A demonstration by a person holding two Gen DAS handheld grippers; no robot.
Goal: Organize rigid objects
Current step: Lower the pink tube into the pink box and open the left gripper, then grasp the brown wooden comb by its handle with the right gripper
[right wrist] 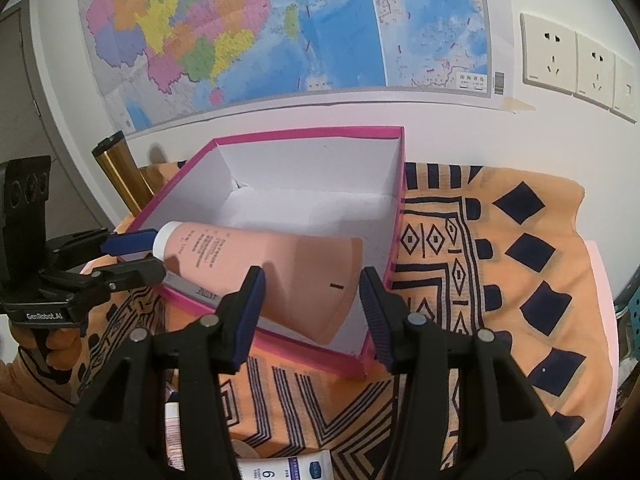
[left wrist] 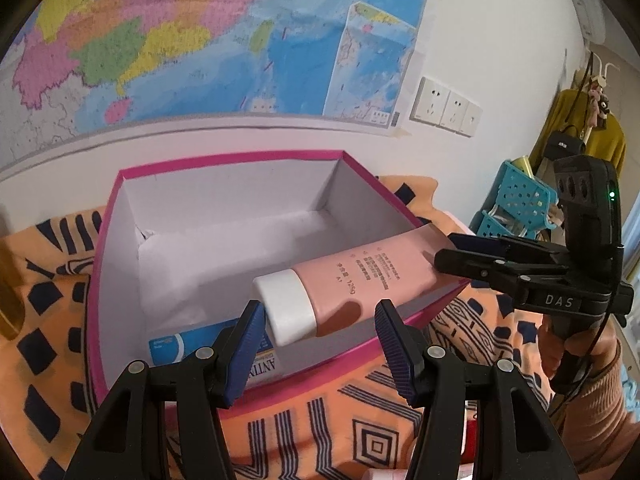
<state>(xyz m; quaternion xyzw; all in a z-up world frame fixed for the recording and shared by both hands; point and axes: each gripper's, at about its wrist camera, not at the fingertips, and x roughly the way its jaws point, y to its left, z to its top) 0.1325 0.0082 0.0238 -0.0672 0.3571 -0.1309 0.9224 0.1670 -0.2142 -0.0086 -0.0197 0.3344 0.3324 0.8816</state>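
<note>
A pink tube with a white cap point(left wrist: 360, 280) lies slanted in the pink-rimmed white box point(left wrist: 224, 160), its crimped end resting on the box's right rim. It also shows in the right wrist view point(right wrist: 280, 276), inside the box point(right wrist: 304, 133). My left gripper point(left wrist: 320, 344) is open, just in front of the tube's cap. My right gripper point(right wrist: 310, 314) is open, with the tube's crimped end between its fingers, not pinched. A blue and white box point(left wrist: 224, 344) lies in the box's near corner.
The box stands on an orange patterned cloth point(right wrist: 500, 280). A gold cylinder point(right wrist: 120, 176) stands left of the box. Small tubes point(right wrist: 280, 468) lie on the cloth near me. A blue perforated basket point(left wrist: 516, 204) is at the right. A map and wall sockets are behind.
</note>
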